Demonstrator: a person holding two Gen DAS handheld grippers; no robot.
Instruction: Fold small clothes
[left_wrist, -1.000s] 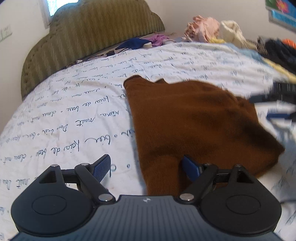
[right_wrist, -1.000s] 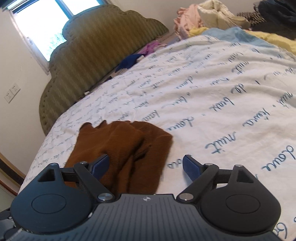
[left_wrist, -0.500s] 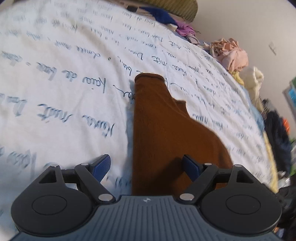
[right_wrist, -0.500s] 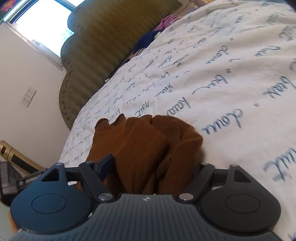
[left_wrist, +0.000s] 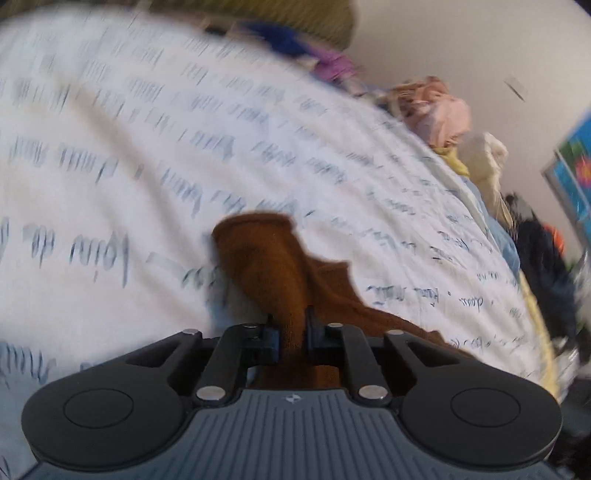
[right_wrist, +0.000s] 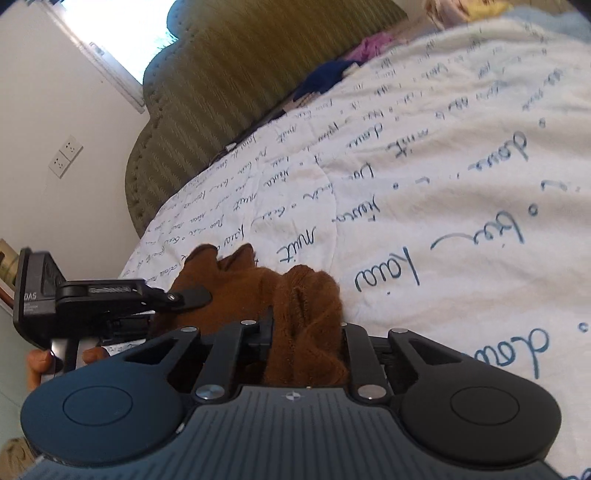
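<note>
Two tools grip one brown knit garment (left_wrist: 280, 266) on the bed (left_wrist: 110, 147): left tool (left_wrist: 291, 326) pinched tight on a fold, right tool (right_wrist: 308, 325) closing on a bunched edge. One clothes pile (left_wrist: 454, 122) sits at the bed's far edge.
</note>
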